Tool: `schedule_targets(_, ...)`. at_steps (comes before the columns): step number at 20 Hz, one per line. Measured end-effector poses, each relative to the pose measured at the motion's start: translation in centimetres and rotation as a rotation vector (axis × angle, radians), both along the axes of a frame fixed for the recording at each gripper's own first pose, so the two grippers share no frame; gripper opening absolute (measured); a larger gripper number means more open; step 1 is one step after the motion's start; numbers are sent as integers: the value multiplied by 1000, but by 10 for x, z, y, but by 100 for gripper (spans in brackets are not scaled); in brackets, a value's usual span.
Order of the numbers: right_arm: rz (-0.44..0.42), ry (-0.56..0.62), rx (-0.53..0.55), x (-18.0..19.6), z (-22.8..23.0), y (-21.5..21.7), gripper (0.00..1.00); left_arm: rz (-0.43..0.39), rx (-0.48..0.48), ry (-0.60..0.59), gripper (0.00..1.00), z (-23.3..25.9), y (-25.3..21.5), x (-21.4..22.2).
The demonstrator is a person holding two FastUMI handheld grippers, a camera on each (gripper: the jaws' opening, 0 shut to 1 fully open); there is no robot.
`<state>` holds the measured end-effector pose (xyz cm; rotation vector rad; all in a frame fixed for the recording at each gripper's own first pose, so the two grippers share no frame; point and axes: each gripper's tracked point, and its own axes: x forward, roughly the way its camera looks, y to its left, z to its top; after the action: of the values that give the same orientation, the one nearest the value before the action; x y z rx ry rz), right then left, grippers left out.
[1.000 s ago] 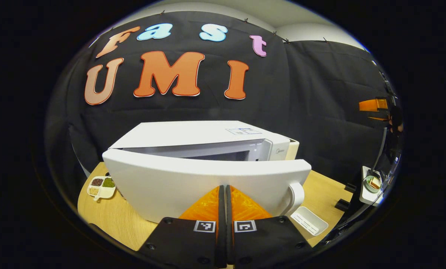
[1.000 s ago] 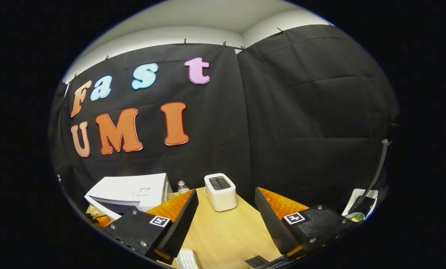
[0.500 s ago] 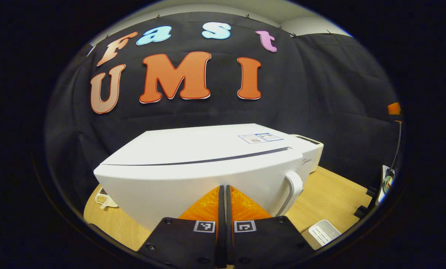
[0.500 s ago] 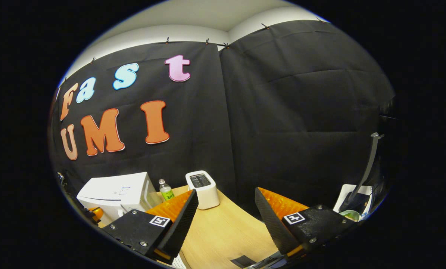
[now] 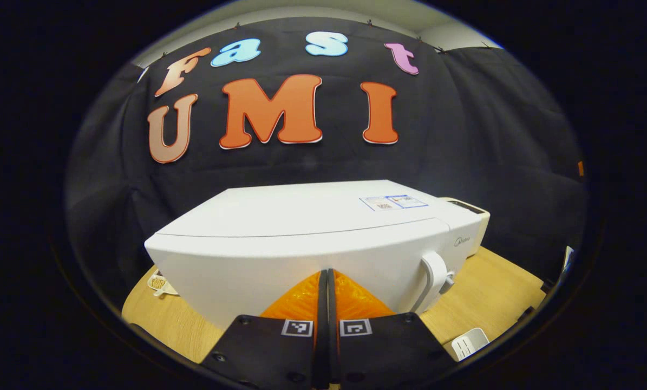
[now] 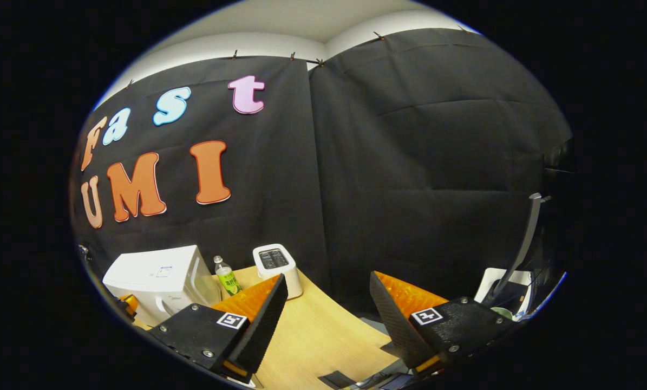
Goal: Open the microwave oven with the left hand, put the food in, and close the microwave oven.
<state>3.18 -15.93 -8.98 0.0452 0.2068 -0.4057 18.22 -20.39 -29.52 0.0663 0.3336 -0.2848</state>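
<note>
Seen in the left gripper view: white microwave oven (image 5: 323, 227) standing on the wooden table (image 5: 485, 281), broad flat top bearing a small label near its right rear corner, curved door (image 5: 301, 260) flush against the body with just a thin seam along the top edge. Mounted at the right end of that door, a white loop handle (image 5: 434, 276). Pressed up at the lower middle of the door, left gripper (image 5: 327, 281), fingers brought fully together with nothing between them. Behind the microwave oven's right rear corner, a white toaster (image 5: 472, 214) partly hidden. Left of the microwave oven on the table, a small white divided dish (image 5: 161, 283) with grains. At the table's near right edge, a small white slotted object (image 5: 469, 344), kind unclear. In the right gripper view: microwave oven (image 6: 155, 281) low at the left, a green-labelled bottle (image 6: 226, 277) just beside its right side, toaster (image 6: 275, 266) just beyond the bottle. Right gripper (image 6: 328, 311) well to the right of the microwave oven, fingers spread wide apart over bare table, holding nothing. Behind the microwave oven, black cloth wall; above that, pale wall and ceiling.
</note>
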Motion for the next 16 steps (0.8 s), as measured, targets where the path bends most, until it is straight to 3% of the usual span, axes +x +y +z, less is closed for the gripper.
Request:
schedule_targets(4, 29, -6, 8, 0, 5, 12, 95, -17, -42, 41, 4, 13, 3, -4)
schedule_targets(11, 142, -43, 11, 12, 25, 53, 95, 12, -55, -2, 2, 110, 55, -26)
schedule_targets(16, 236, -45, -10, 23, 40, 89, 95, 83, -68, -37, 5, 197, 116, -50)
